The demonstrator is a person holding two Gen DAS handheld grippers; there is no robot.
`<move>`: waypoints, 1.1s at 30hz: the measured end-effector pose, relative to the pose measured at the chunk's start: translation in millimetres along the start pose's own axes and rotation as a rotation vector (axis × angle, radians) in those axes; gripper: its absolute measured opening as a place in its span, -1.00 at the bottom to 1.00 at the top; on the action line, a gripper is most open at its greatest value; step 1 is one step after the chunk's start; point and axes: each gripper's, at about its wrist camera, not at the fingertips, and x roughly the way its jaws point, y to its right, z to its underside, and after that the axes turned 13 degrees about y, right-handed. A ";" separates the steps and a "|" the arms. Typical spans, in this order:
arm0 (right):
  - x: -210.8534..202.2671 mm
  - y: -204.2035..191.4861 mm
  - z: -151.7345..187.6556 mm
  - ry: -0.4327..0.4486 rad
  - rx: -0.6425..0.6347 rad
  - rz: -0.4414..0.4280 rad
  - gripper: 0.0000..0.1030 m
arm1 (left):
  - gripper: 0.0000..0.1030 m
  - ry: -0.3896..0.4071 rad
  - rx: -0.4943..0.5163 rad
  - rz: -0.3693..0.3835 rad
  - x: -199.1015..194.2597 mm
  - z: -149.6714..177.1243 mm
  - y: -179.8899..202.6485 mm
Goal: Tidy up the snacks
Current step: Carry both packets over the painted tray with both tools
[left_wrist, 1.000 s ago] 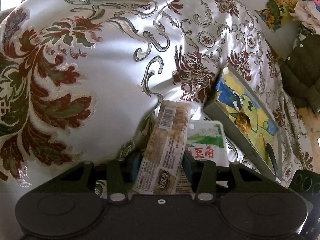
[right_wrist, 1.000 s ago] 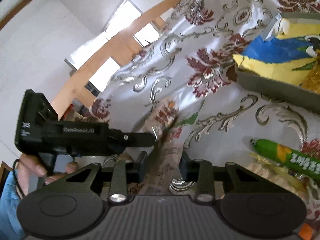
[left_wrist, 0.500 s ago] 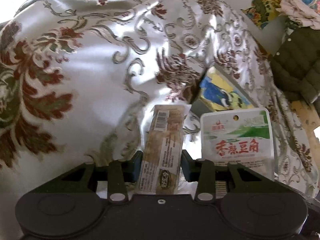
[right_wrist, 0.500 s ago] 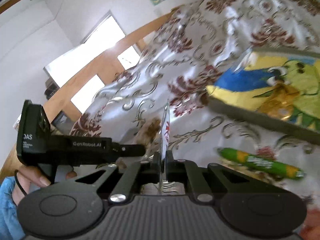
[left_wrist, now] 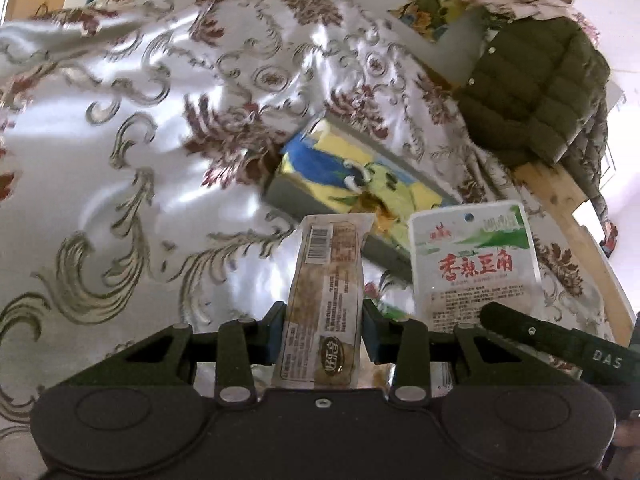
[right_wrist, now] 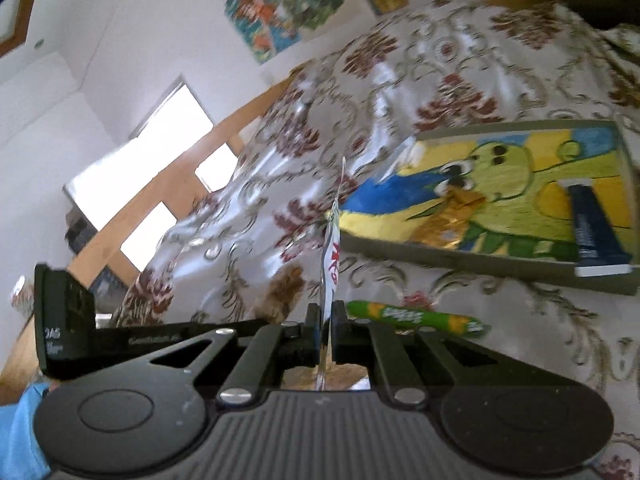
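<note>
Shiny silver cloth (left_wrist: 132, 128) with dark red flowers covers the table where snacks are being sorted. The left gripper (left_wrist: 324, 320) pinches a long brown snack bar (left_wrist: 324, 300) by its lower half, its length pointing away toward a shallow grey tray (right_wrist: 500, 264) lined with a yellow and blue cartoon picture. The right gripper (right_wrist: 326, 330) is pressed together on a flat white packet (left_wrist: 472, 260) with red lettering and holds it by its bottom edge, so its own camera sees the packet only as a thin upright sliver. Both snacks hang above the cloth, near the tray's front wall, probably ready to be laid inside. Already in the tray lie a crumpled gold wrapper (right_wrist: 448, 216) near the middle and a dark blue box (right_wrist: 596, 228) at the right. A green stick-shaped snack (right_wrist: 416, 316) lies loose on the cloth just in front of the tray. Far right, a dark green padded jacket (left_wrist: 540, 84) is draped over something beyond the table edge.
</note>
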 end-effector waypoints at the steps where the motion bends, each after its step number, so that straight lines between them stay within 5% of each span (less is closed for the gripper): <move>1: -3.0 6.5 -2.7 0.020 0.014 0.011 -0.89 | -0.20 0.011 0.013 0.004 0.7 -2.6 4.9; 13: -11.3 87.2 -36.4 0.265 0.223 0.099 -0.89 | -0.20 0.053 0.104 0.073 82.7 -28.2 91.3; 25: 12.8 145.7 -51.6 0.324 0.288 0.188 -0.89 | -0.20 0.025 0.102 0.056 179.0 -34.3 137.5; 33: 28.4 163.5 -52.2 0.275 0.273 0.246 -0.87 | -0.20 -0.026 0.184 -0.020 212.3 -18.8 146.1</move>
